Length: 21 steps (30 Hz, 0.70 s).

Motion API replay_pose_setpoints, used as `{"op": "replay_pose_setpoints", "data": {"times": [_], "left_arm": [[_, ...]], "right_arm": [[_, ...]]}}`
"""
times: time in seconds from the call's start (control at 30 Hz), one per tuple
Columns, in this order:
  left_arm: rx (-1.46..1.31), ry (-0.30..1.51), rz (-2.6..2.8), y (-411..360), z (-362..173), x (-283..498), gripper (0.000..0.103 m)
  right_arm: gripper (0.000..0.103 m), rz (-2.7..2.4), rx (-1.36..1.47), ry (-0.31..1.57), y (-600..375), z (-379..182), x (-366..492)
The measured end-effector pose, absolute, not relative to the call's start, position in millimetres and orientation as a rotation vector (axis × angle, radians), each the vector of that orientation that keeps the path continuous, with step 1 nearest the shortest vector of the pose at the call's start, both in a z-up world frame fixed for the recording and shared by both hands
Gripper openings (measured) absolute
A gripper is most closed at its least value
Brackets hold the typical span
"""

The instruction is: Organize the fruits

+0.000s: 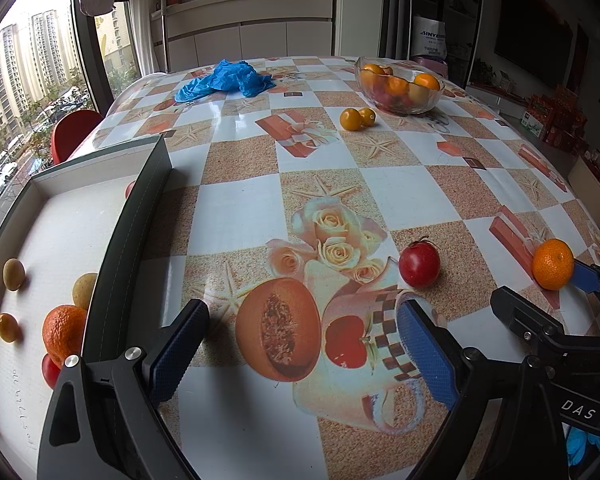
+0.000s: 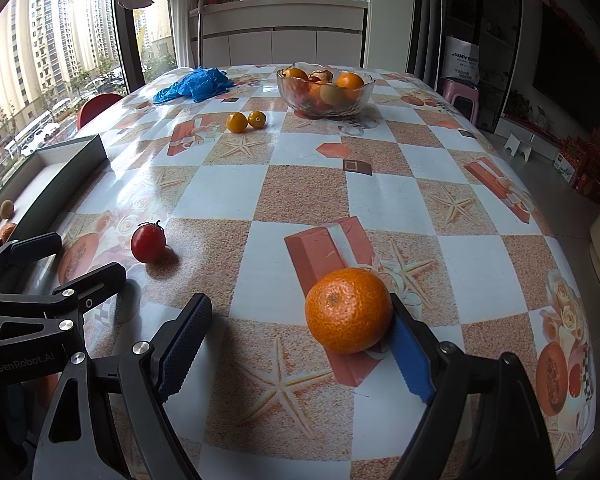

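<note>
From the left wrist view, the left gripper (image 1: 300, 344) is hovering over the patterned surface (image 1: 400, 184) with its fingers (image 1: 176, 354) standing wide and nothing between them. A dark-walled tray (image 1: 140, 216) is lying just beside the left finger, along the surface's left edge, holding an orange, a red fruit and three small pale fruits. A red tomato (image 1: 419, 264) is sitting ahead and to the right, apart from both grippers, with bare cloth stretching beyond it. Farther back, two small yellow-orange fruits (image 1: 357, 118) are touching each other near a glass bowl (image 1: 400, 84) of fruit, and blue gloves (image 1: 228, 80) are lying near the far edge. From the right wrist view, the right gripper (image 2: 300, 336) is also spreading its fingers wide; a mandarin (image 2: 348, 310) is resting on the surface between them, close against the right finger (image 2: 410, 354), well apart from the left one. The near right edge is falling away just beyond that finger.
</note>
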<state>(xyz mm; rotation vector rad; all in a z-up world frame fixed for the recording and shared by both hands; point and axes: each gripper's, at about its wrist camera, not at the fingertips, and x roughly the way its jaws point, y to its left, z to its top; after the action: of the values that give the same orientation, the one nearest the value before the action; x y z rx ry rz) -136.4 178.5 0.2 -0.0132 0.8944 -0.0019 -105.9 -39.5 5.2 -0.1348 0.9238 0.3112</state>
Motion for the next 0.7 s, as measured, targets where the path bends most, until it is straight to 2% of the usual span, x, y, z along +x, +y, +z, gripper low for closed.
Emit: {"op": "replay_pose_setpoints", "data": {"times": [0.7], "left_arm": [[-0.013,0.894,-0.002,178.6,0.3,-136.5,0.096]], "right_arm": [[0.089,0.318,-0.142,0.927,-37.2,4.8,-105.4]]}}
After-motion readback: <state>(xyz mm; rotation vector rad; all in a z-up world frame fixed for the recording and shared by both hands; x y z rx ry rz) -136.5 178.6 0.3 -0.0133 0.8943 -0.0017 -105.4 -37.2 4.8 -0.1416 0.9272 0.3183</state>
